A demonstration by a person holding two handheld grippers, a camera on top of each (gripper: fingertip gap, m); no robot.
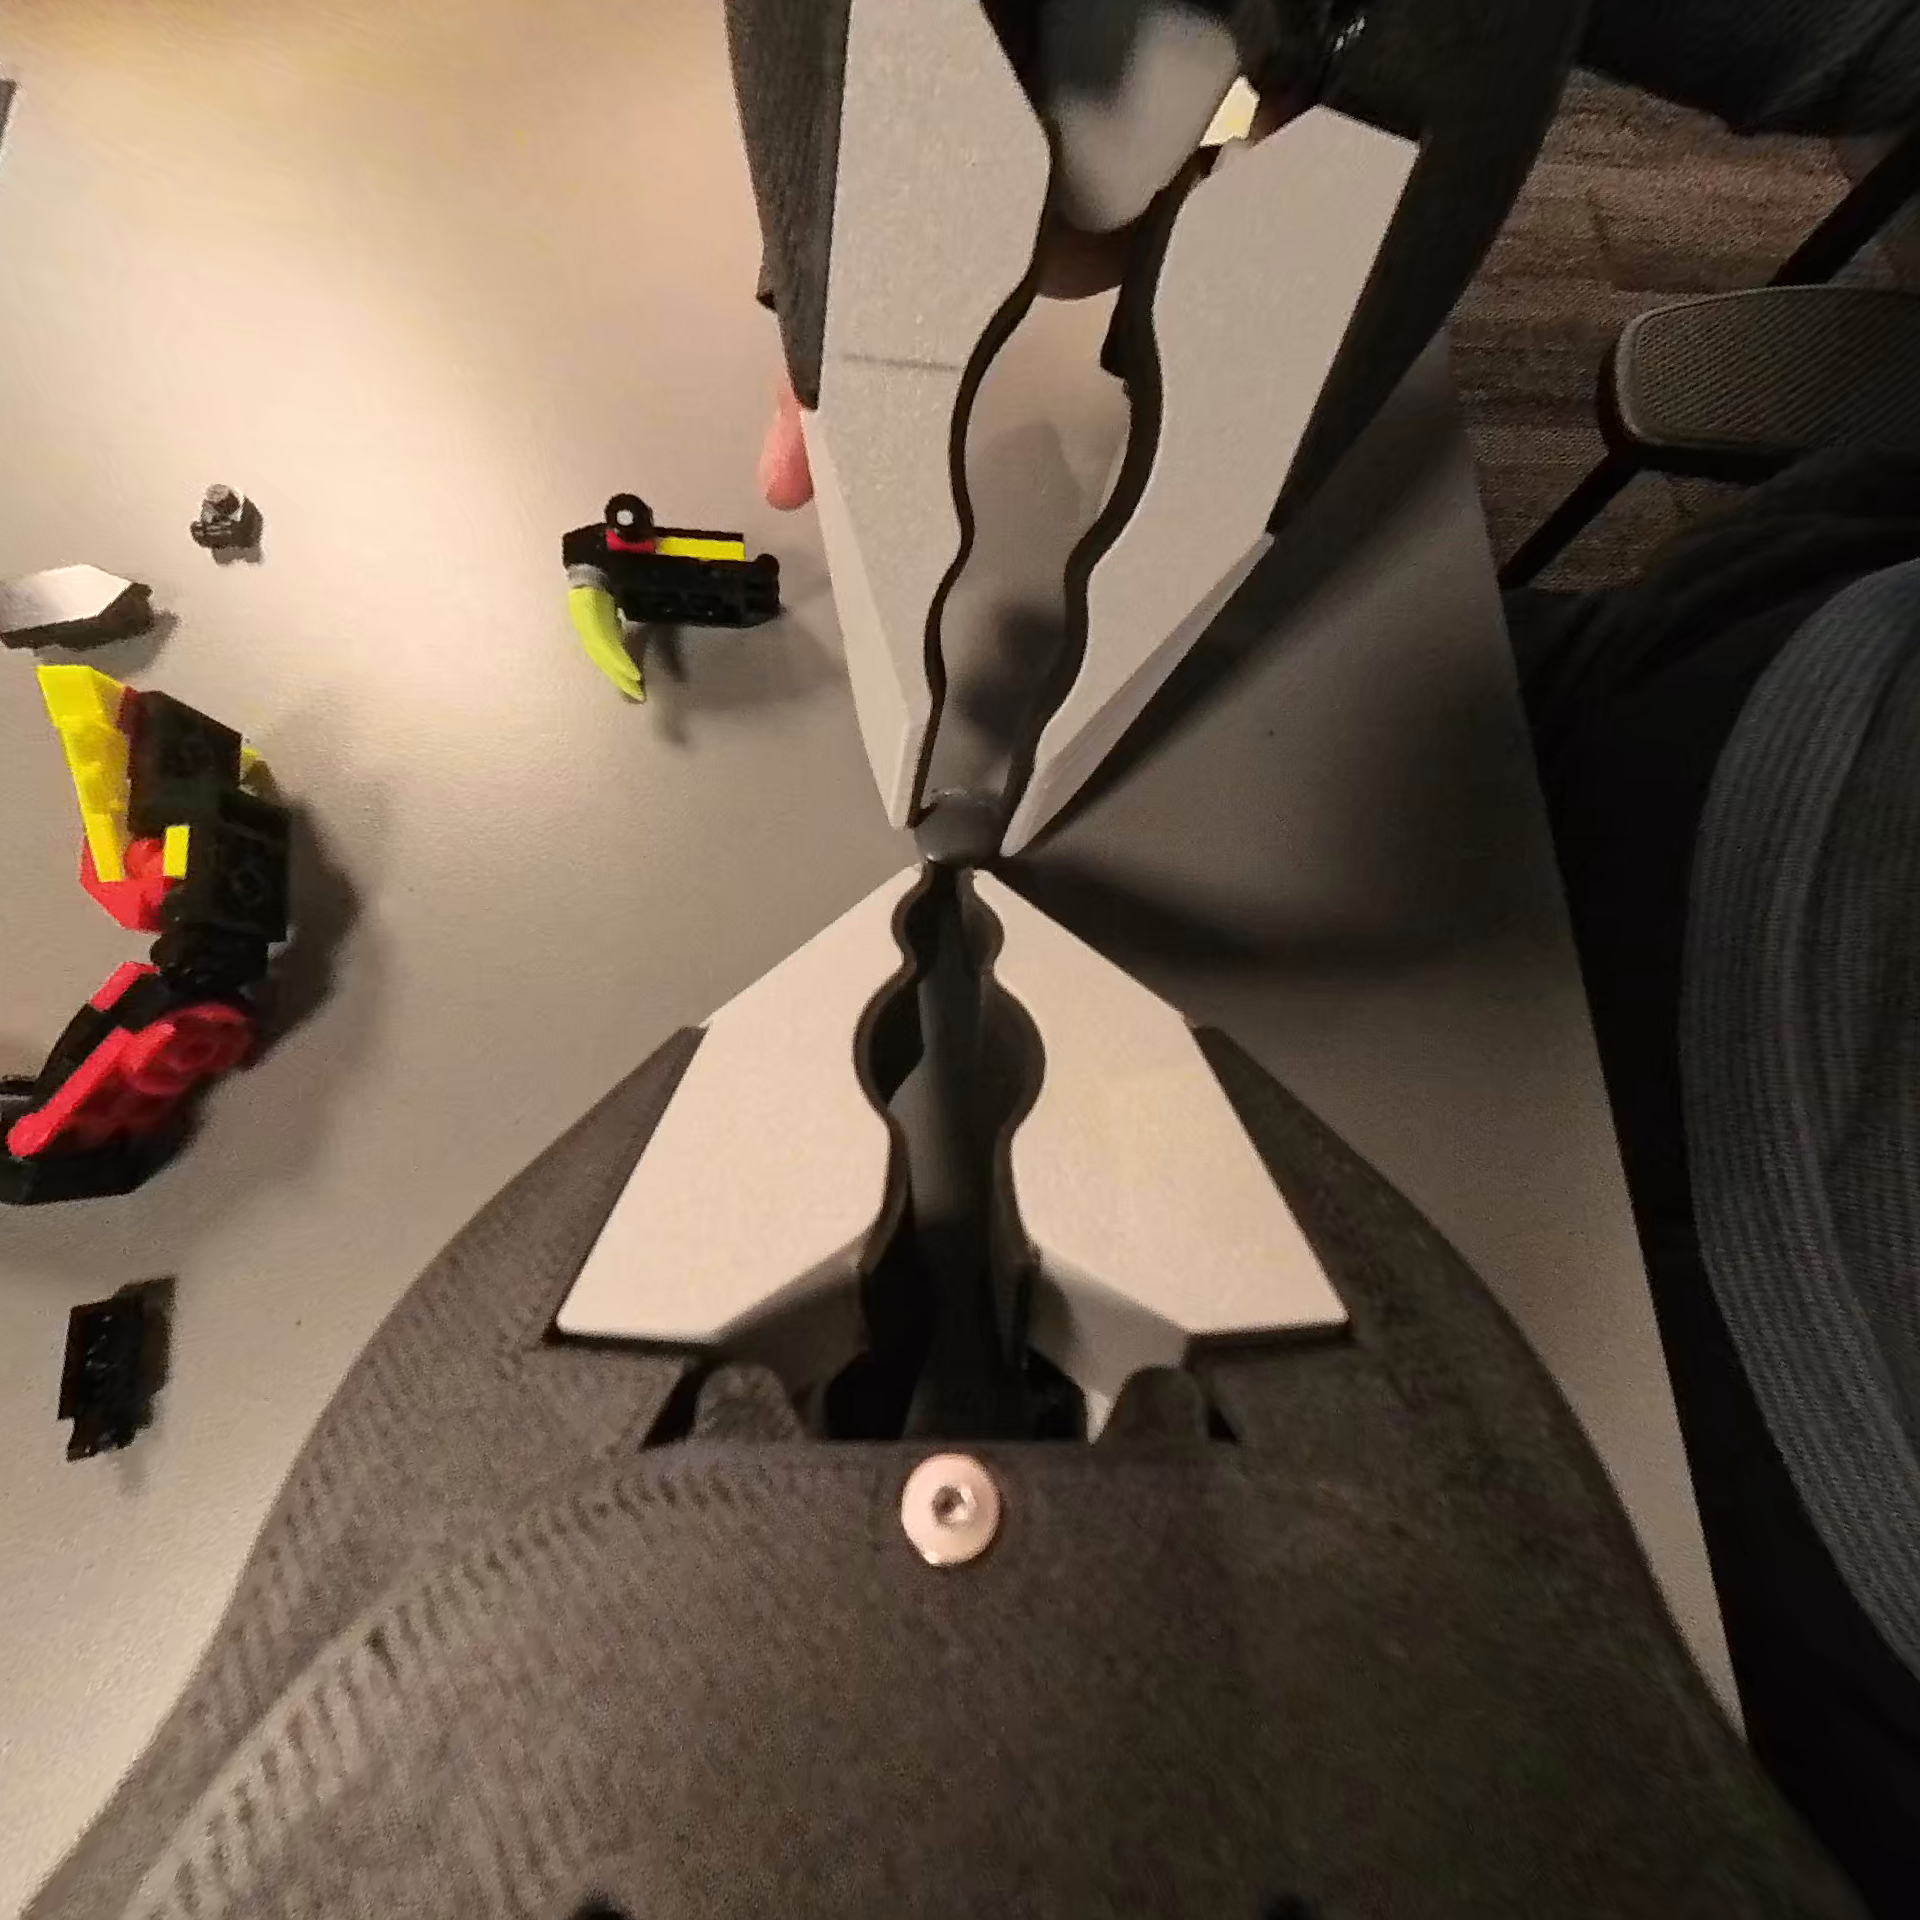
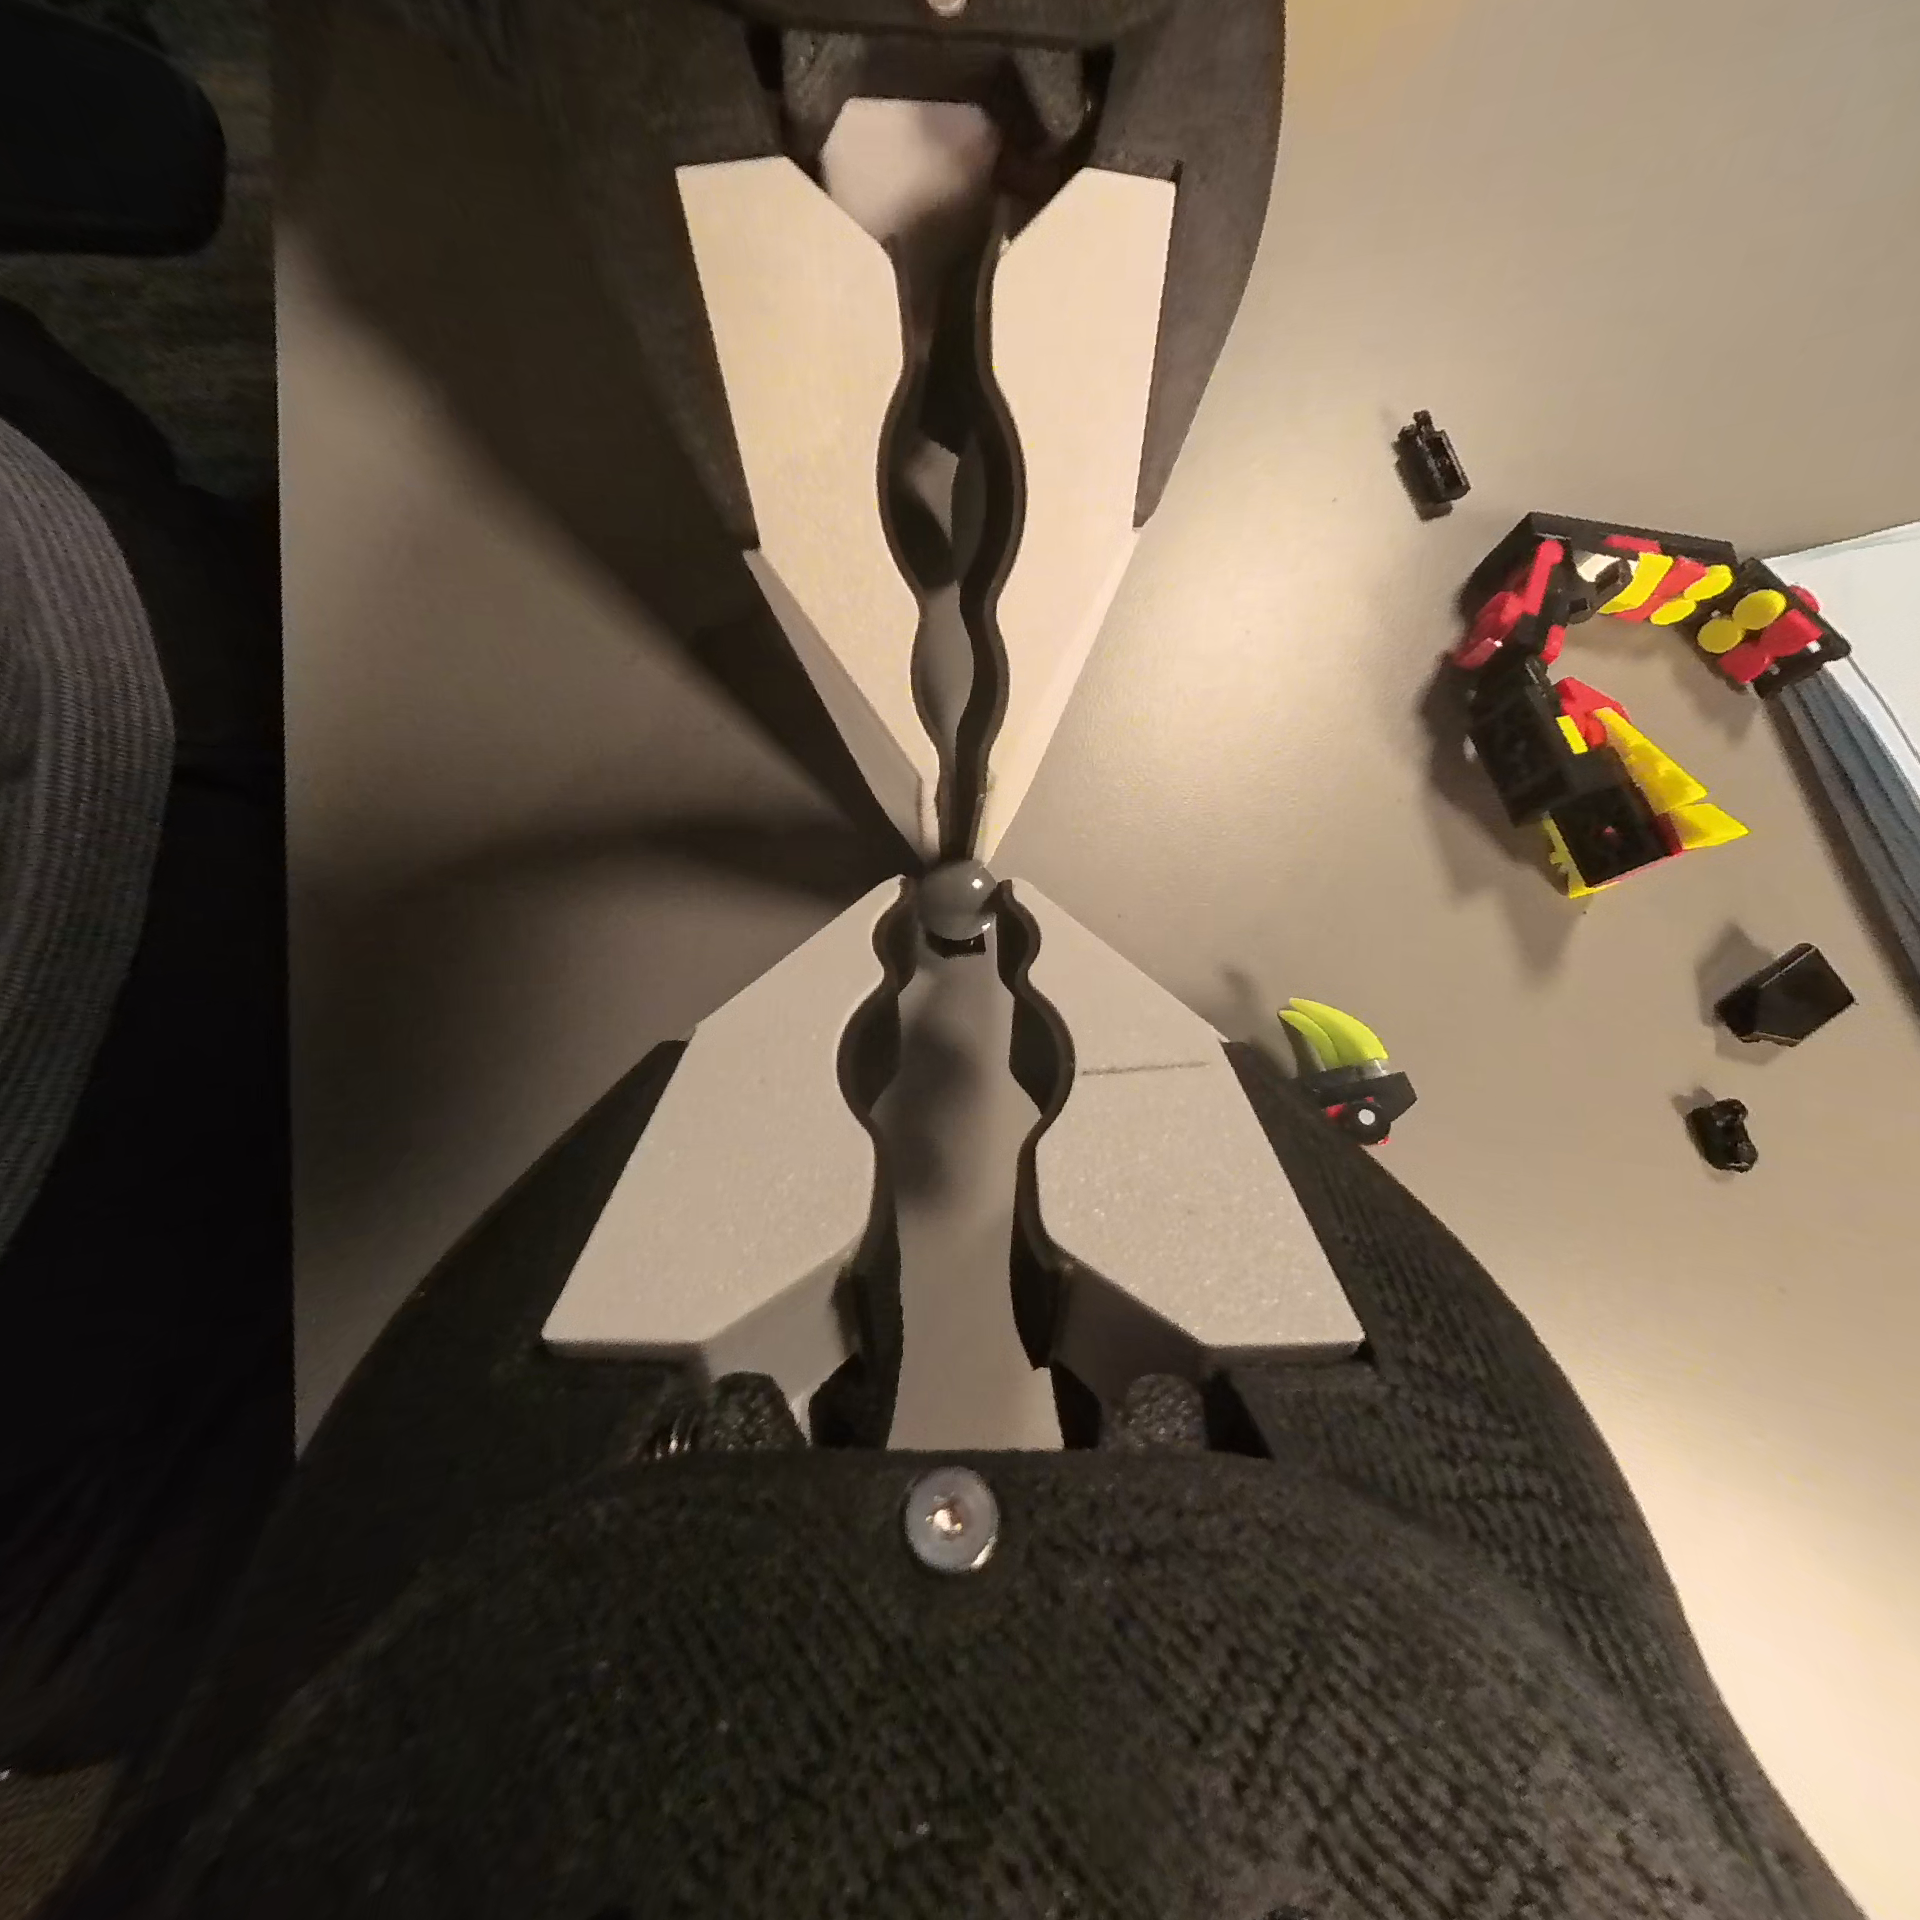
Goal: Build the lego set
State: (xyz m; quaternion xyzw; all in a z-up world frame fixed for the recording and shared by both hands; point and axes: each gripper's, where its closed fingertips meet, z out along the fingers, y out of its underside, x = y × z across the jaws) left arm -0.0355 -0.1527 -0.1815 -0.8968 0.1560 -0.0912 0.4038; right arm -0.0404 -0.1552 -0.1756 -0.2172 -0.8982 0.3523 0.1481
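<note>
While the grey ball piece [image 2: 954, 896] is pinched tip-to-tip by both closed grippers, left [image 1: 948, 871] and right [image 2: 954, 914], it could be dropped if squeezed off-centre.

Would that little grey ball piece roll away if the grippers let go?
Probably. The grey ball piece looks round and glossy, so likely slippery and apt to roll. It looks tiny, pinched between the right gripper and left gripper tips, so likely light.

A: The ball [image 2: 955, 894] looks like smooth, glossy grey plastic. The table [image 2: 1351, 260]?

B: Matt, smooth. The gripper [image 2: 954, 914] body is rough, ridged black; its bolt [image 2: 950, 1521] is shiny metal.
</note>
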